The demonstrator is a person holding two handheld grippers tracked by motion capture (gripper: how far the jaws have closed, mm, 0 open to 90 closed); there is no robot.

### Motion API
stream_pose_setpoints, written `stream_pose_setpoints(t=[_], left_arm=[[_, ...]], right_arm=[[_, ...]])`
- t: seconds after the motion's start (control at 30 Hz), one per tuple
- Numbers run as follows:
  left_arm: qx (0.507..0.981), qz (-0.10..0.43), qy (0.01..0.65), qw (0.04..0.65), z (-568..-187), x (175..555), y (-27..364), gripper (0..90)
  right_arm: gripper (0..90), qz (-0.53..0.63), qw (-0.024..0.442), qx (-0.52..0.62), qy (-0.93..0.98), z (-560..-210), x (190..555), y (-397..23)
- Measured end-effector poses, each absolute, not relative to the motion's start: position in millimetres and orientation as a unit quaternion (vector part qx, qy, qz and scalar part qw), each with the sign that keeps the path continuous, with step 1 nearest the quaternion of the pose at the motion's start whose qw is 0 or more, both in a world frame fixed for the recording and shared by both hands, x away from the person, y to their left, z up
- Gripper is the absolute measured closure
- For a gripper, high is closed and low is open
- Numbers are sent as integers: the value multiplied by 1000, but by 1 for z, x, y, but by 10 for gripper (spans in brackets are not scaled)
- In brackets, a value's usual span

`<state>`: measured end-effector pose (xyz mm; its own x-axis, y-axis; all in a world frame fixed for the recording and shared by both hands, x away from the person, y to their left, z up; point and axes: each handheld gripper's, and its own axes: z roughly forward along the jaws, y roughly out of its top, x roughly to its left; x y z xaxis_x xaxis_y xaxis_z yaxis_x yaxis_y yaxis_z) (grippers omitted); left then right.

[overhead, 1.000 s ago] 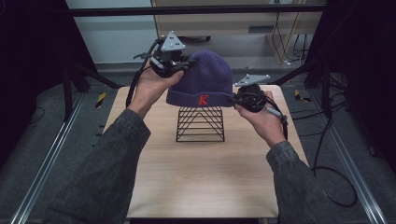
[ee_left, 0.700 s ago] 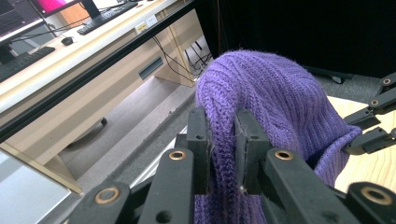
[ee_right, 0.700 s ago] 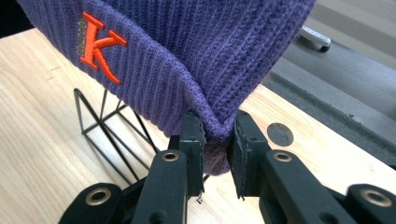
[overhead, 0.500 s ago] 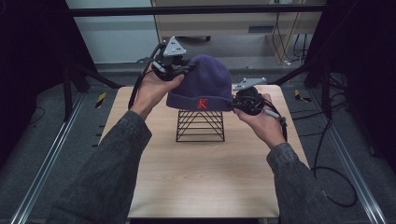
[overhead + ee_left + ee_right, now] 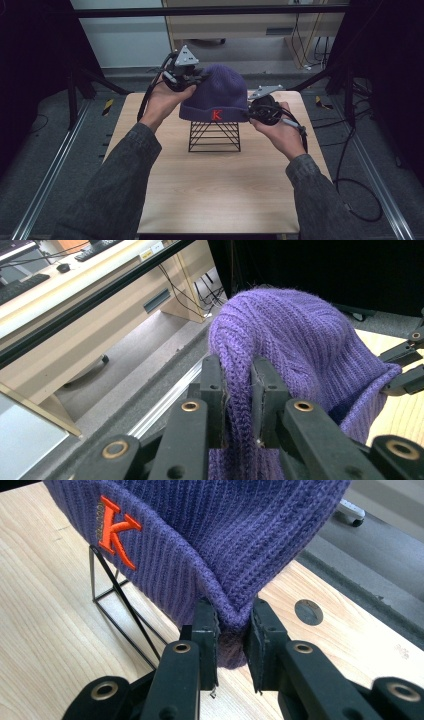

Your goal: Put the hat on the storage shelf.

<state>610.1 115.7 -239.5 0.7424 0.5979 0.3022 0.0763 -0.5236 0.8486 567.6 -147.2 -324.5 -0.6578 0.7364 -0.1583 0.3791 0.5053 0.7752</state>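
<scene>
Both grippers pinched the purple knitted beanie (image 5: 215, 95) over the black wire stand (image 5: 214, 136) mid-counter: left gripper (image 5: 239, 390) its crown, right gripper (image 5: 231, 630) its cuff.

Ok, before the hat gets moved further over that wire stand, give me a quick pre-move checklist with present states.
1. Left claw pinching the purple beanie: ok.
2. Right claw clamped on the cuff's corner: ok.
3. Beanie over the wire stand: ok.
4. Red K logo facing the person: ok.
5. Stand upright on the table: ok.
6. Whether the beanie touches the stand's top: cannot tell.
</scene>
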Motion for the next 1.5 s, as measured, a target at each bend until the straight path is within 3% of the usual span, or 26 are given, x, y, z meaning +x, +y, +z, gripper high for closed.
stream_pose_setpoints(t=[1.5], left_arm=[[819, 268, 235, 449, -271, 606, 126, 789]], right_arm=[[751, 369, 222, 349, 832, -351, 565, -141]])
